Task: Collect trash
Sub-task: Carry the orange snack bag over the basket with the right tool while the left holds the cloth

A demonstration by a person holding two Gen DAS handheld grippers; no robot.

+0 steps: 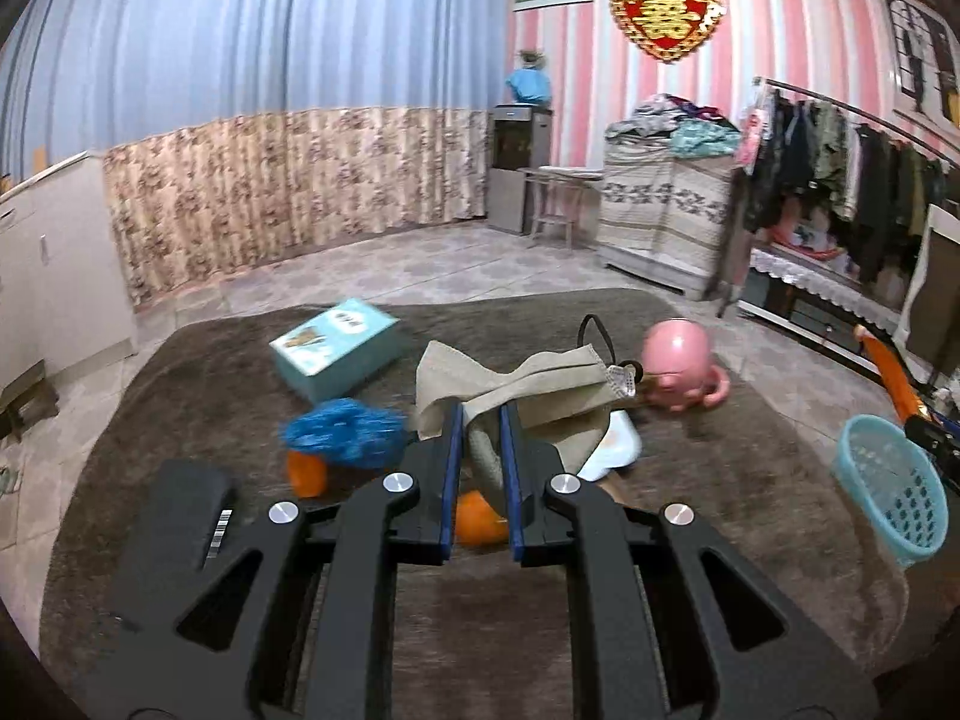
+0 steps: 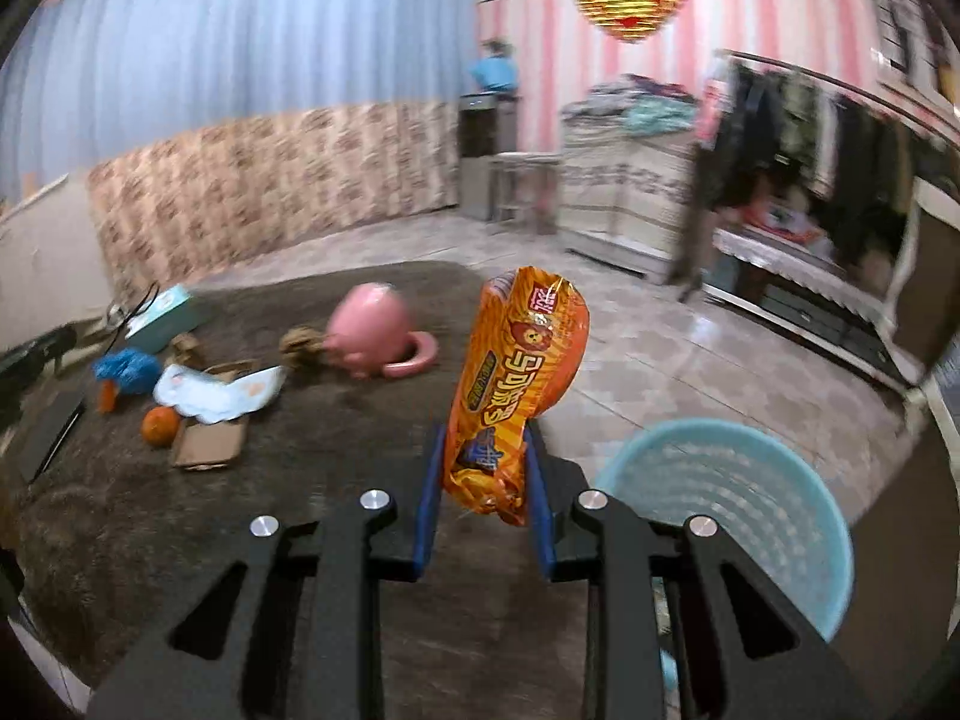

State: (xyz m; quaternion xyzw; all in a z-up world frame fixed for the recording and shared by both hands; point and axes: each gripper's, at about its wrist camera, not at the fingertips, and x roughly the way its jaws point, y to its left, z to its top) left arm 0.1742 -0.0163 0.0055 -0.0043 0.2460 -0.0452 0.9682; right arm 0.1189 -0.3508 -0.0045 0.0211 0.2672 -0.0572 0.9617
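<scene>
My left gripper (image 1: pixel 481 414) is shut on a grey-beige face mask (image 1: pixel 528 387) and holds it above the brown rug (image 1: pixel 690 480); its black ear loop sticks up behind. My right gripper (image 2: pixel 485 438) is shut on an orange snack bag (image 2: pixel 519 384), held upright just left of the light blue basket (image 2: pixel 738 510). The basket also shows at the right of the left wrist view (image 1: pixel 894 489). On the rug lie a white wrapper (image 2: pixel 216 390), a flat cardboard piece (image 2: pixel 210 444) and a blue crumpled bag (image 2: pixel 126 369).
A pink pig-shaped mug (image 1: pixel 681 366), a teal box (image 1: pixel 336 348), an orange fruit (image 2: pixel 161 425) and a black device (image 1: pixel 186 510) lie on the rug. Tiled floor surrounds it. A clothes rack (image 1: pixel 840 180) and covered cabinet (image 1: pixel 666 210) stand at the right.
</scene>
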